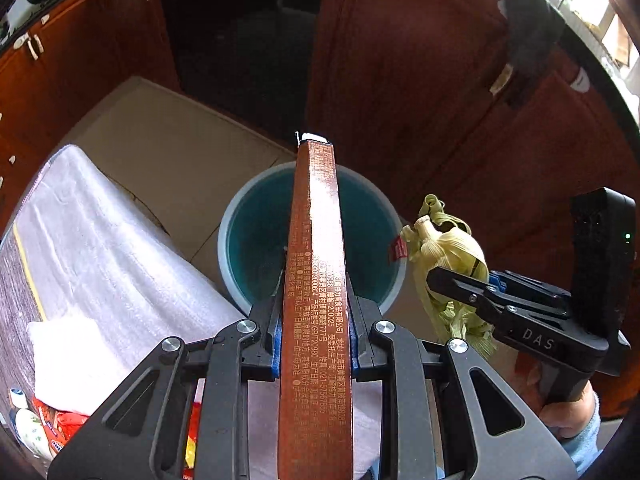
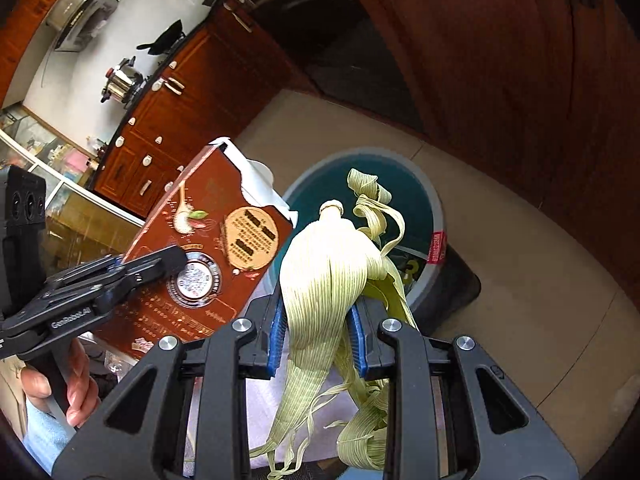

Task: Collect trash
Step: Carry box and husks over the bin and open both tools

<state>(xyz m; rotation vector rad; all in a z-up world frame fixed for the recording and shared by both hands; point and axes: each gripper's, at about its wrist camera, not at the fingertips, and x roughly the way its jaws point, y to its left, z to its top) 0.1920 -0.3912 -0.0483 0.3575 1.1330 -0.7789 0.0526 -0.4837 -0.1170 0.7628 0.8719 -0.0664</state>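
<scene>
My left gripper (image 1: 316,320) is shut on a flat brown food box (image 1: 316,280), held edge-up over the grey bin with a teal inside (image 1: 256,240). The box's printed face also shows in the right wrist view (image 2: 224,248), with the left gripper (image 2: 160,268) clamped on it. My right gripper (image 2: 320,336) is shut on pale green corn husks (image 2: 324,272), held just above the near rim of the bin (image 2: 436,208). In the left wrist view the husks (image 1: 448,256) hang beside the bin's right rim, in the right gripper (image 1: 460,280).
The bin stands on a beige tiled floor (image 2: 520,300) among brown wooden cabinets (image 1: 420,80). A table with white bubble wrap (image 1: 100,248) and colourful wrappers (image 1: 52,424) lies at the left. A dark open cabinet (image 1: 240,40) is behind the bin.
</scene>
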